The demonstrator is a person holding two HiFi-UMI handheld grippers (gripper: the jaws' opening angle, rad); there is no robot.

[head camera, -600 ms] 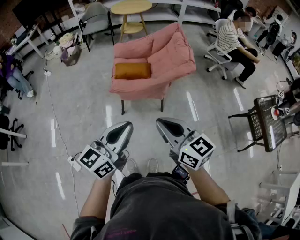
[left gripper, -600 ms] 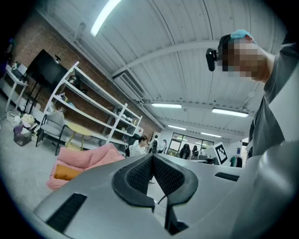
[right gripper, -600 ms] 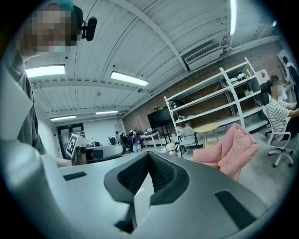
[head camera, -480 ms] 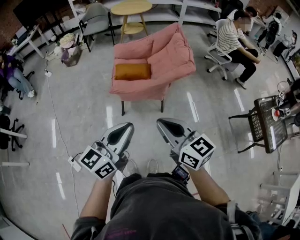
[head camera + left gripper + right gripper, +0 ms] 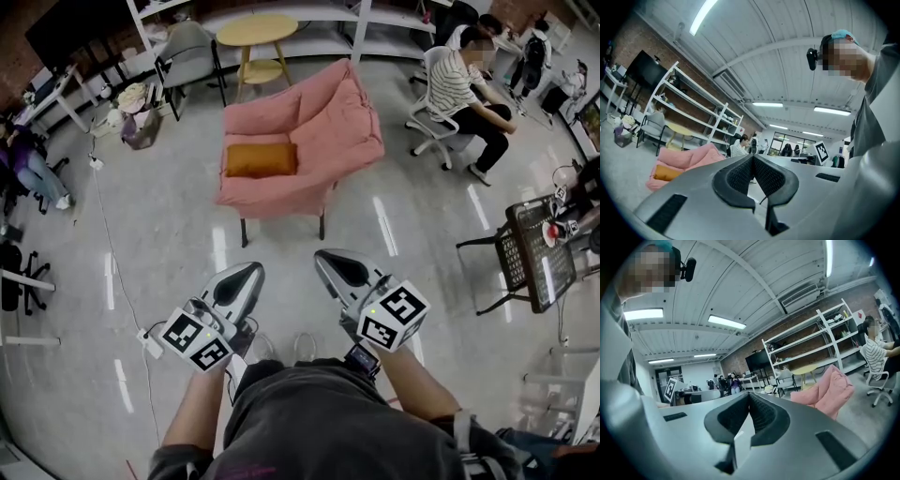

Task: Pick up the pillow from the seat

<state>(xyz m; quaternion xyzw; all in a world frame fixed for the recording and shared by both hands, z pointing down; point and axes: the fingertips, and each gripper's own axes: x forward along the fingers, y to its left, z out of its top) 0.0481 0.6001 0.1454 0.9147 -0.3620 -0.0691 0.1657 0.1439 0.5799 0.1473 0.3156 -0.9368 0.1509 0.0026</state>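
You are holding the left gripper (image 5: pixel 246 273) and the right gripper (image 5: pixel 328 260) side by side above the floor (image 5: pixel 169 244), both well apart from the pink armchair (image 5: pixel 328 131). Both sets of jaws are standing fully together, pads meeting, with nothing between them. The orange pillow (image 5: pixel 261 159) is lying flat on the armchair's seat, close behind its front edge, untouched. A seated person (image 5: pixel 464 80) is sitting beyond the armchair's right side.

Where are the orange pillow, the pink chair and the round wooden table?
orange pillow (image 5: pixel 261 159), head view, middle of its top face.
pink chair (image 5: pixel 337 114), head view, its back cushion.
round table (image 5: pixel 256 30), head view, centre of its top.
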